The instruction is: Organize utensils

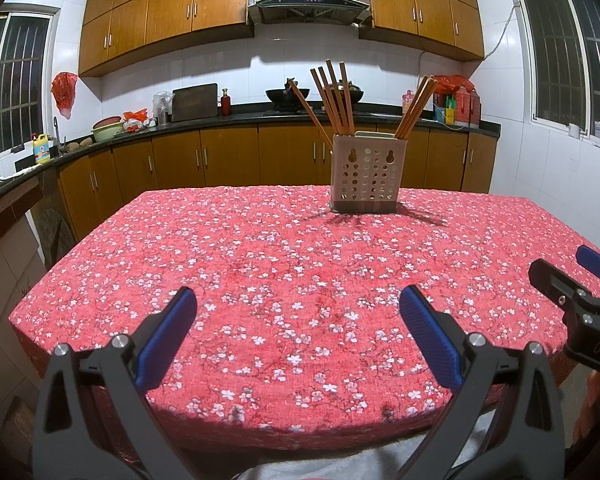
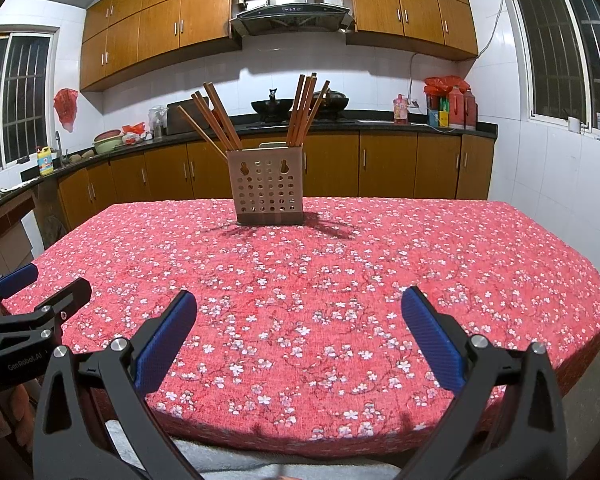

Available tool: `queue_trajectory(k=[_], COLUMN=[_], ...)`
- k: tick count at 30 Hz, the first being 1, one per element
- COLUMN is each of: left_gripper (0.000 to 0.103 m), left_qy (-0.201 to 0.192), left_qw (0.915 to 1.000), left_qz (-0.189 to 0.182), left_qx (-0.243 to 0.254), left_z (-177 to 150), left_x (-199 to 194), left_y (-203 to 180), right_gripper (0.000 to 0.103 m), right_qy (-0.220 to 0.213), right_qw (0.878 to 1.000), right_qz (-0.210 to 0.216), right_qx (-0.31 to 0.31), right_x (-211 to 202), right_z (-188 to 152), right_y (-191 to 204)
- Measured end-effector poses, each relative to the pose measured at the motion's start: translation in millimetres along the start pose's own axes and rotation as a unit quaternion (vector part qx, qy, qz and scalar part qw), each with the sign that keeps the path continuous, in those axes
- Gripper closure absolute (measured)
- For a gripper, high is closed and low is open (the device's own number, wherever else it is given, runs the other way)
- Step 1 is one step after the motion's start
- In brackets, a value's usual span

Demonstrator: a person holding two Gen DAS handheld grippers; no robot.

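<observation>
Both of your grippers are spread wide and hold nothing. Your left gripper (image 1: pixel 298 332) hangs low over the near edge of the table (image 1: pixel 80 264), and your right gripper (image 2: pixel 299 334) sits just beside it in much the same pose, level and pointing across the red flowered cloth. The thing that matters is the holder (image 1: pixel 368 172), a pale box full of holes that stands upright near the far edge. From your left gripper it is at about one o'clock, and from your right gripper it is at about eleven o'clock, so it lies between the two of you and well apart from both. Neither looks clearly nearer. The chopsticks (image 1: pixel 334 98) stand in it in two bunches, one in the left part and one in the right part, with their long way going up and fanning out at the top. No loose chopsticks show on the cloth, so the sorting looks either done or not begun; I cannot tell which. If you do need a stick, you would have to reach far forward and pinch it from the side, near its top.
</observation>
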State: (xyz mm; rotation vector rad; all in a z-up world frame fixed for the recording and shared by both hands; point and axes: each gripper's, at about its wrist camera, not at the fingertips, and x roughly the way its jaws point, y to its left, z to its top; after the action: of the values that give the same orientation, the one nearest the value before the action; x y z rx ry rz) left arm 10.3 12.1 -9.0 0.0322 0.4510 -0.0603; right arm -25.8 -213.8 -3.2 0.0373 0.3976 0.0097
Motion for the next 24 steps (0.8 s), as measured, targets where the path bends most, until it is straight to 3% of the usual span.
queue_trajectory(k=[24], left_gripper=[0.004], left_qy=[0.003], left_qw=[1.0000], left_qz=[-0.004], left_qx=[0.003], left_z=[-4.9], left_x=[4.3], left_y=[4.0], right_gripper=[0.002], right_qy=[0.002], right_qw=[1.000], right_qz=[-0.001], right_qx=[0.003], right_x=[1.5], right_z=[-5.2], right_y=[1.1])
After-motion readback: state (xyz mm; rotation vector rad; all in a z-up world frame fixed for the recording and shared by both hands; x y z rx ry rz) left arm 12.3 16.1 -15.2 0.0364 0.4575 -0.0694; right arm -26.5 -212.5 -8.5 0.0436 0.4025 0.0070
